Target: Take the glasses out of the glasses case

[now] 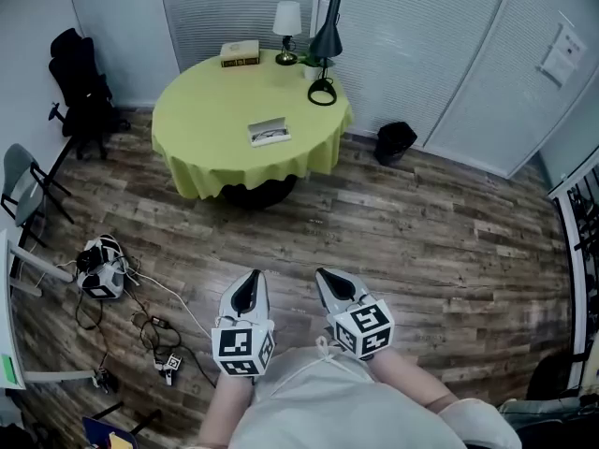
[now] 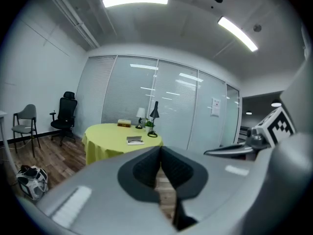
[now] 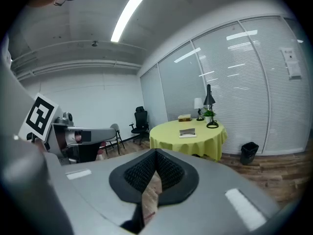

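Observation:
The glasses case [image 1: 270,133] lies open on the round table with a yellow cloth [image 1: 201,120], far ahead of me; something dark, probably the glasses, shows inside it. It also appears small in the left gripper view as the case [image 2: 134,140] and in the right gripper view as the case [image 3: 187,132]. My left gripper [image 1: 251,283] and right gripper [image 1: 328,279] are held side by side close to my body, over the wooden floor, well short of the table. Both are shut with nothing held: left gripper [image 2: 160,152], right gripper [image 3: 155,153].
On the table's far side stand a white lamp [image 1: 287,28], a black desk lamp [image 1: 325,45], a small plant [image 1: 312,64] and a flat box [image 1: 240,53]. A black bin [image 1: 395,142] sits right of the table. Left are an office chair [image 1: 80,87], a grey chair [image 1: 23,190], a bag [image 1: 103,267] and cables [image 1: 154,330].

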A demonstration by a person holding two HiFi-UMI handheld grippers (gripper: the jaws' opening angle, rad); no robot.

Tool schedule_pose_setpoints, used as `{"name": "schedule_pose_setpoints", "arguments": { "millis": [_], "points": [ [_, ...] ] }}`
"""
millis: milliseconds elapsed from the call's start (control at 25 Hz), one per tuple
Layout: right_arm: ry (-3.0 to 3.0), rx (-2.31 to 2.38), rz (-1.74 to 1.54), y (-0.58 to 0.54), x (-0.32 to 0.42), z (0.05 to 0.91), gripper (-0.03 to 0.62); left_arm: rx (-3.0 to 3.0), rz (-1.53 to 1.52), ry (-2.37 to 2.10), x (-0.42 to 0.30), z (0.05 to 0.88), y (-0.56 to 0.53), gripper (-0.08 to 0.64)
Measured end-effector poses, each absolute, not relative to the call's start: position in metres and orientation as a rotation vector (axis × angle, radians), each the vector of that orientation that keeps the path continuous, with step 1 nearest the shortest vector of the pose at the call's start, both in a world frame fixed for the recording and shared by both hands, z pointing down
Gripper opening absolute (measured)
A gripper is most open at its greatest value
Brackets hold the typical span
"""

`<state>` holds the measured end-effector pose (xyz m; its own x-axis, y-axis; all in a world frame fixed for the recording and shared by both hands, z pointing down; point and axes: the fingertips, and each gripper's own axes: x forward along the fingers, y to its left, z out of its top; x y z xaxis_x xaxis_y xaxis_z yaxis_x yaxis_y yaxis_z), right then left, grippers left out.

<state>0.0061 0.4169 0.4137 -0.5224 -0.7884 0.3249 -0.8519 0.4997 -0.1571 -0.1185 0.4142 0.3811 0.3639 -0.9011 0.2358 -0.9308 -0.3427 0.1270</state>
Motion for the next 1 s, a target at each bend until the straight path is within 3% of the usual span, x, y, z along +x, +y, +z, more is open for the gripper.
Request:
{"name": "schedule_pose_setpoints", "arguments": {
  "millis": [480,1000],
  "points": [
    [-2.488,1.384,0.486,0.392,0.001,0.438,0.0,2.317,0.191,-1.618,-0.13,0.407,0.391,0.006],
    [-2.579,1.257,0.494,0.239,0.053,0.446,0.0,2.182,0.209,-1.742,-0.077,0.421,0.256,0.006]
  ]
}}
